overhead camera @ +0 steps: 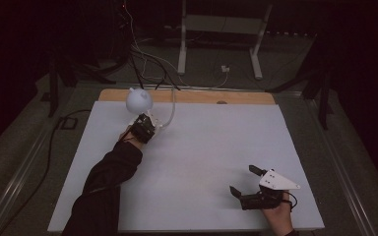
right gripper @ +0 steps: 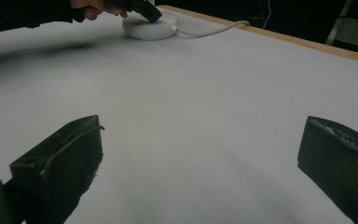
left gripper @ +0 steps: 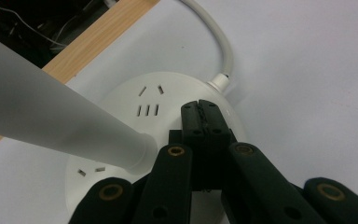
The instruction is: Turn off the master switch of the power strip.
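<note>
A round white socket base [left gripper: 168, 100] with plug slots sits at the table's far left, and a white cable [left gripper: 221, 44] leaves it. A white lamp with a rounded head [overhead camera: 139, 100] rises from the base on a pale stem [left gripper: 51, 123]. My left gripper [left gripper: 203, 112] is shut, its joined tips resting on top of the base with nothing between them. In the right gripper view the base [right gripper: 150, 25] lies far off under the left gripper [right gripper: 142, 8], with a small blue glow beside it. My right gripper [overhead camera: 244, 180] hovers open near the front right, holding nothing.
The white table sheet [overhead camera: 211, 147] spreads between the two grippers. A wooden table edge [overhead camera: 202, 97] runs along the back. Cables and a white stand's legs [overhead camera: 182, 54] are on the dark floor behind the table.
</note>
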`<state>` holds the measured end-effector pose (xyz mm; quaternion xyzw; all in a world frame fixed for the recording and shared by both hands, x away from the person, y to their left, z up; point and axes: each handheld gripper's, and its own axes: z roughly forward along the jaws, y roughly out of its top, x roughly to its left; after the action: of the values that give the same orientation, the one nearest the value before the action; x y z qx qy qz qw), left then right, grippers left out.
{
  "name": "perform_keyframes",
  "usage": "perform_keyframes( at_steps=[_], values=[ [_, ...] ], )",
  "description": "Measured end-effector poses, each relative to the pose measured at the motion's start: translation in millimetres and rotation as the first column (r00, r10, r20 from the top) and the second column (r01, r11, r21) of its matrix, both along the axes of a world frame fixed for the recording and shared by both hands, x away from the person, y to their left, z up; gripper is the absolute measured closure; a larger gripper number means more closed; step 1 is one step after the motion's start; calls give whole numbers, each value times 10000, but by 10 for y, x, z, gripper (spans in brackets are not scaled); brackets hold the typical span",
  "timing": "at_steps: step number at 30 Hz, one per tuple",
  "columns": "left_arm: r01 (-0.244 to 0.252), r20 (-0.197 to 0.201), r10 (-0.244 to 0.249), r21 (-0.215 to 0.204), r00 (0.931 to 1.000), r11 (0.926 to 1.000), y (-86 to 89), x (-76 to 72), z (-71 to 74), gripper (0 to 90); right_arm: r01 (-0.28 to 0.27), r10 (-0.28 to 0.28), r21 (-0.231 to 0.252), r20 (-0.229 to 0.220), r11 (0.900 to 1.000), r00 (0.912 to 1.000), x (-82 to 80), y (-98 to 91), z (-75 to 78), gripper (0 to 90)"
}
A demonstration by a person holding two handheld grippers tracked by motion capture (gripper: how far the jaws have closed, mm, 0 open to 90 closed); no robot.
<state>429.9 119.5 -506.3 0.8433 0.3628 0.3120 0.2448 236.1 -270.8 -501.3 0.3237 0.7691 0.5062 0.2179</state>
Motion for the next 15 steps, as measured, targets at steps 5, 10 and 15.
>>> perform_keyframes(
  at_steps=[5,10,15],
  values=[
    [-18,375,26,-228,9993,9997,1,-21,1,900,35,-35,-10,-29,10000,10000,6,-8,-3,0],
    [97,471,-77,-413,9989,9991,-7,-43,25,900,44,-44,8,-30,10000,10000,8,-12,-4,0],
    [124,502,-66,-1160,9987,9932,5,-68,159,900,65,-65,17,-11,10000,10000,10,-19,-2,0]
  ],
)
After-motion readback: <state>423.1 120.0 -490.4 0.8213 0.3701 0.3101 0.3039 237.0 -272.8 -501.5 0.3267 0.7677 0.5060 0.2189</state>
